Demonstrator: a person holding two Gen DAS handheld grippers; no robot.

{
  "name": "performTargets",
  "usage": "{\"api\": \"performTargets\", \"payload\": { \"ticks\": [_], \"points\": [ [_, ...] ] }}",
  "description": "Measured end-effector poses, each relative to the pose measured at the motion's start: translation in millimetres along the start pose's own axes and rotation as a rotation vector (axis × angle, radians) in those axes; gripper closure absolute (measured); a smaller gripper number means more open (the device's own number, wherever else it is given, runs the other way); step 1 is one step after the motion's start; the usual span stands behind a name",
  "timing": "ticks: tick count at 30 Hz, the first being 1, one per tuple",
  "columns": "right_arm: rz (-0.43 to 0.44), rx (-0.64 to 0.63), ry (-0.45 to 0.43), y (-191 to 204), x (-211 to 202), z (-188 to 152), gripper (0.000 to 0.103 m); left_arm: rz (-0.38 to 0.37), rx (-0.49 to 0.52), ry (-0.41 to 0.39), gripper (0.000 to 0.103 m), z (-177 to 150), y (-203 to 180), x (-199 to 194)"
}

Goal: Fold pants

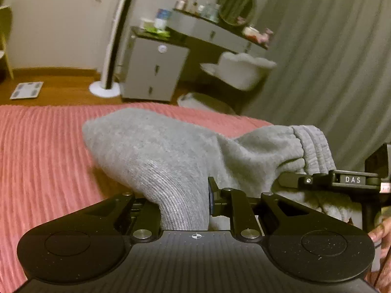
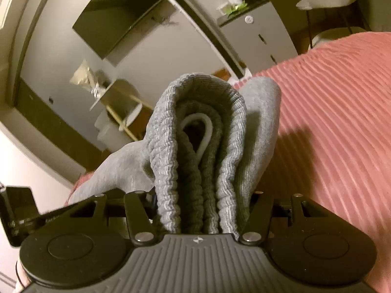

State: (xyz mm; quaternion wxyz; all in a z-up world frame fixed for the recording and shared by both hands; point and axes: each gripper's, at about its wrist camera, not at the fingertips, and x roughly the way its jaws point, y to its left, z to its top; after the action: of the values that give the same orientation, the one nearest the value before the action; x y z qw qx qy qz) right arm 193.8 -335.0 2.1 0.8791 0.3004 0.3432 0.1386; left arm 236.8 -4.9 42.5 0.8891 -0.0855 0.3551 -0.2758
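The grey sweatpants (image 1: 158, 151) hang lifted above the pink ribbed bedspread (image 1: 44, 161). My left gripper (image 1: 185, 210) is shut on a ribbed cuff of the pants, which runs up between its jaws. My right gripper (image 2: 200, 210) is shut on the bunched elastic waistband (image 2: 200, 127), with a white drawstring loop (image 2: 202, 131) showing in the fold. The right gripper also shows in the left wrist view (image 1: 342, 180), close at the right, with the waistband (image 1: 312, 146) above it. The fingertips of both grippers are hidden by cloth.
Beyond the bed's far edge stand a grey cabinet (image 1: 154, 70), a cluttered vanity desk with a round mirror (image 1: 235, 5), a white chair (image 1: 242, 70), a floor lamp base (image 1: 105, 89) and a scale (image 1: 27, 90) on the wood floor. A grey curtain (image 1: 330, 61) hangs at right.
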Motion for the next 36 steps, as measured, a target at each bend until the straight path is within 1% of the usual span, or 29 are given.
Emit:
{"api": "performTargets", "payload": {
  "ticks": [1, 2, 3, 4, 5, 6, 7, 8, 9, 11, 12, 13, 14, 15, 16, 18, 20, 22, 24, 25, 26, 27, 28, 29, 30, 31, 32, 34, 36],
  "points": [
    [-0.022, 0.009, -0.003, -6, 11, 3, 0.047, 0.029, -0.025, 0.022, 0.082, 0, 6, 12],
    [-0.041, 0.027, 0.007, -8, 27, 6, 0.044, 0.065, -0.047, 0.050, 0.075, -2, 14, 24],
    [-0.076, 0.046, 0.026, -18, 39, 8, 0.041, 0.141, -0.072, 0.090, 0.070, -6, 24, 39],
    [-0.139, 0.081, 0.063, -30, 50, 10, 0.036, 0.239, -0.086, 0.144, 0.058, -12, 35, 53],
    [-0.205, 0.118, 0.105, -41, 58, 11, 0.030, 0.276, -0.099, 0.178, 0.046, -15, 43, 59],
    [-0.255, 0.151, 0.127, -51, 59, 11, 0.025, 0.279, -0.130, 0.166, 0.043, -19, 52, 54],
    [-0.285, 0.169, 0.097, -57, 49, 10, 0.016, 0.272, -0.165, 0.134, 0.033, -22, 58, 44],
    [-0.292, 0.159, 0.059, -55, 40, 10, 0.008, 0.276, -0.193, 0.094, 0.029, -23, 61, 30],
    [-0.285, 0.136, 0.019, -53, 25, 10, 0.005, 0.286, -0.197, 0.068, 0.028, -25, 62, 19],
    [-0.339, 0.140, -0.095, -46, -2, 7, 0.004, 0.308, -0.191, 0.019, 0.028, -30, 61, 3],
    [-0.335, 0.129, -0.154, -39, -15, 5, 0.004, 0.311, -0.182, 0.004, 0.028, -31, 54, -4],
    [-0.300, 0.117, -0.188, -30, -25, 1, 0.004, 0.302, -0.171, -0.004, 0.028, -32, 47, -9],
    [-0.249, 0.121, -0.207, -23, -31, -3, 0.004, 0.276, -0.155, -0.010, 0.025, -33, 38, -12],
    [-0.157, 0.140, -0.208, -15, -34, -11, 0.004, 0.243, -0.145, -0.017, 0.024, -36, 29, -16],
    [-0.090, 0.161, -0.188, -11, -33, -17, 0.005, 0.221, -0.145, -0.019, 0.023, -41, 25, -22],
    [-0.003, 0.175, -0.136, 0, -25, -34, 0.013, 0.153, -0.132, -0.010, 0.020, -46, 10, -21],
    [-0.004, 0.153, -0.089, 5, -16, -49, 0.046, 0.112, -0.125, 0.045, 0.019, -59, 2, -13],
    [-0.008, 0.186, -0.021, -4, -8, -60, 0.056, 0.143, -0.111, 0.133, 0.019, -70, 8, 1],
    [-0.053, 0.180, 0.016, -12, -2, -66, 0.069, 0.203, -0.123, 0.164, 0.022, -79, 20, 10],
    [-0.098, 0.148, 0.035, -11, -1, -66, 0.080, 0.214, -0.133, 0.162, 0.027, -80, 24, 8],
    [-0.135, 0.116, 0.040, -7, -2, -65, 0.084, 0.229, -0.154, 0.147, 0.031, -78, 26, 2],
    [-0.173, 0.066, 0.031, 4, -5, -61, 0.084, 0.239, -0.162, 0.133, 0.029, -74, 25, -3],
    [-0.234, -0.007, 0.006, 17, -14, -60, 0.083, 0.258, -0.161, 0.113, 0.023, -71, 23, -12],
    [-0.263, -0.048, -0.009, 29, -18, -57, 0.077, 0.300, -0.150, 0.091, 0.017, -70, 19, -22],
    [-0.274, -0.077, -0.025, 36, -24, -57, 0.068, 0.340, -0.127, 0.070, 0.016, -73, 15, -33],
    [-0.276, -0.095, -0.043, 44, -33, -59, 0.039, 0.372, -0.084, 0.052, 0.015, -77, 9, -44],
    [-0.310, -0.114, -0.062, 52, -42, -62, 0.011, 0.390, -0.043, 0.042, 0.013, -78, 2, -55],
    [-0.355, -0.184, -0.089, 70, -54, -71, 0.008, 0.401, 0.008, 0.035, 0.007, -90, -15, -76],
    [-0.364, -0.240, -0.062, 78, -64, -90, 0.007, 0.384, 0.014, 0.052, 0.006, -110, -30, -90]
  ]
}}
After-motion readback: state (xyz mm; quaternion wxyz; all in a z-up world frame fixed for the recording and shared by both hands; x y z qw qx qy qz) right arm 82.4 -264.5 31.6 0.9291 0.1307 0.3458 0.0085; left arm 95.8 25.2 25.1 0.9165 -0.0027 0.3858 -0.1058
